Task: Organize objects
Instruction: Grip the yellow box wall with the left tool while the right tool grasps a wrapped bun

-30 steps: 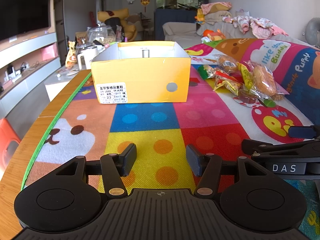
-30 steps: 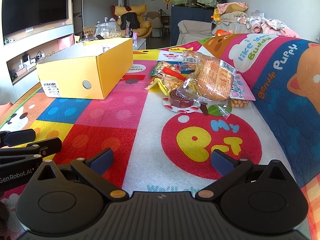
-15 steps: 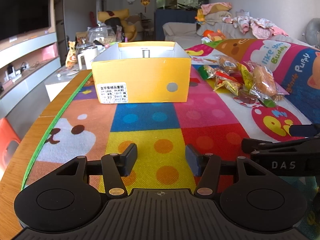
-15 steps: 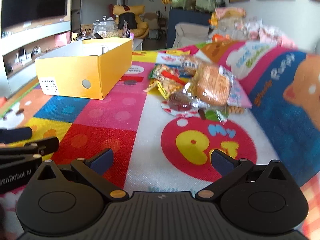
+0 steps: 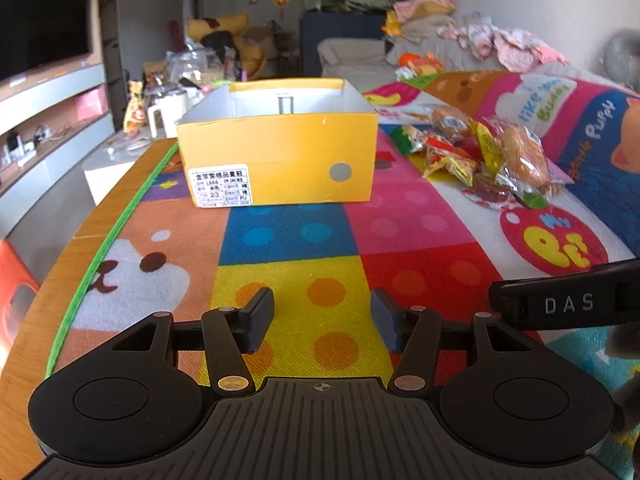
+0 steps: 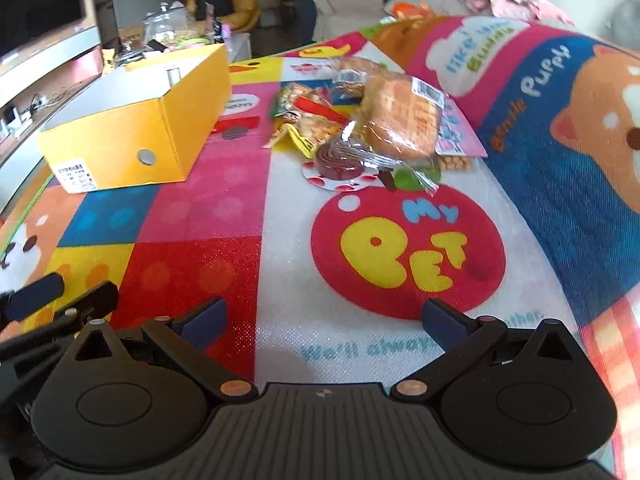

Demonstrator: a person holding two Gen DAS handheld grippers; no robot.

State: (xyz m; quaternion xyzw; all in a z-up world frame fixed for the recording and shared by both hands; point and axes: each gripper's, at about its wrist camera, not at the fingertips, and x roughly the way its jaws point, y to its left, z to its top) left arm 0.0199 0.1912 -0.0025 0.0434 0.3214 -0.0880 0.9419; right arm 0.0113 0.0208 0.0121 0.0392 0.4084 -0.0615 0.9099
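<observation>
The left gripper (image 5: 322, 320) hangs low over a colourful cartoon mat (image 5: 288, 236) that covers the desk (image 5: 120, 196), its jaws parted a moderate way with nothing between them, only the yellow, orange-dotted square of the mat showing in the gap. Straight ahead of it, well apart, stands an open yellow cardboard box (image 5: 280, 164) with a white label on its near face and a round grey hole beside it; the inside looks bare, though the near wall hides most of the floor of it. To the right of the box lies a heap of wrapped snacks (image 5: 492, 160) on the mat, near the box but not touching it.

The right gripper (image 6: 324, 320) is spread wide and empty over the white part of the mat, just short of the red apple print that reads "My Pet". Beyond that print sits the snack heap: a bun in clear wrap (image 6: 400, 116) on top, a dark red roll on a spotted card (image 6: 340, 160) at the near edge, and small crinkled packets (image 6: 308, 120) toward the box. The view is slightly blurred, so the packets' labels cannot be read. The box (image 6: 132, 128) stands to the left of the heap.
</observation>
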